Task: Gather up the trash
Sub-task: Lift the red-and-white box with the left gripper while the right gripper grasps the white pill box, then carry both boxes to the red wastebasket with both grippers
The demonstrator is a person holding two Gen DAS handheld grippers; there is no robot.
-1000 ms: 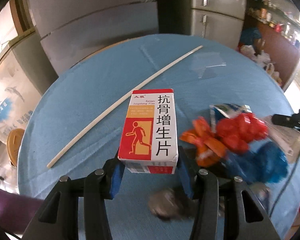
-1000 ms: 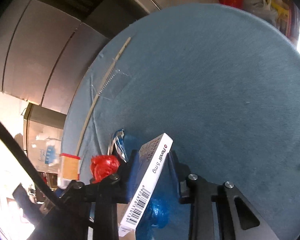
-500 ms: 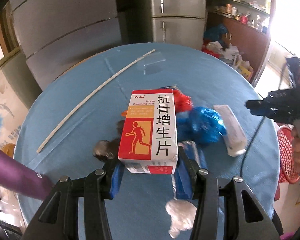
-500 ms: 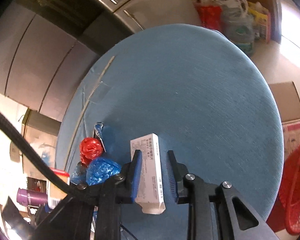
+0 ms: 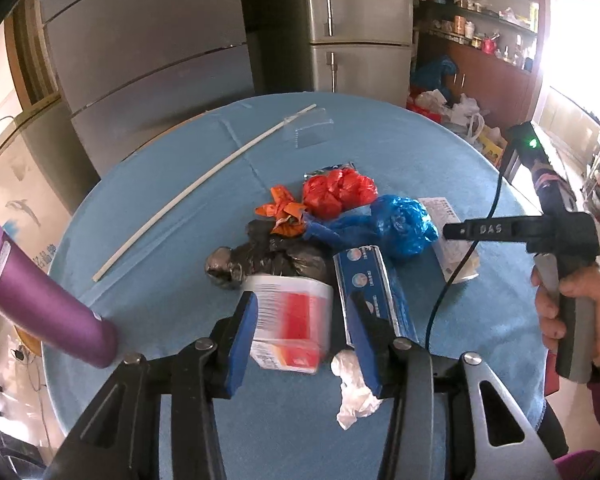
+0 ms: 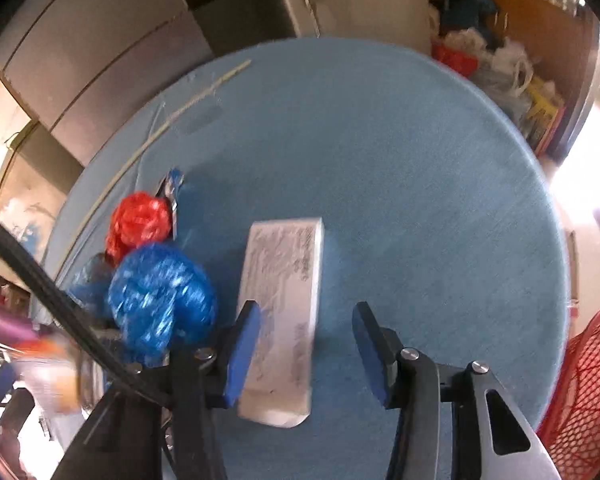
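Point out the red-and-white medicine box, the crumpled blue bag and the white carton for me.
Red-and-white medicine box (image 5: 290, 322): left wrist view, on its blurred red top face.
Crumpled blue bag (image 6: 162, 294): right wrist view, middle of the bundle.
White carton (image 6: 282, 296): right wrist view, on its printed top face.

A round table (image 5: 380, 152) covered with a blue cloth occupies the centre of the room. Behind it stands a wall of grey panels (image 5: 140, 52) divided by dark horizontal seams. To the right of the panels stands a stainless two-door refrigerator (image 5: 360, 24) with vertical handles. Further right, a brown wooden cabinet (image 5: 496, 80) carries shelves (image 5: 480, 0) loaded with small jars and containers. Plastic bags (image 5: 448, 100) are piled on the floor at its base. Strong daylight enters from a window (image 5: 580, 40) at the right edge, overexposing that area. A red mesh basket (image 6: 580, 392) sits low beside the table in the right wrist view.
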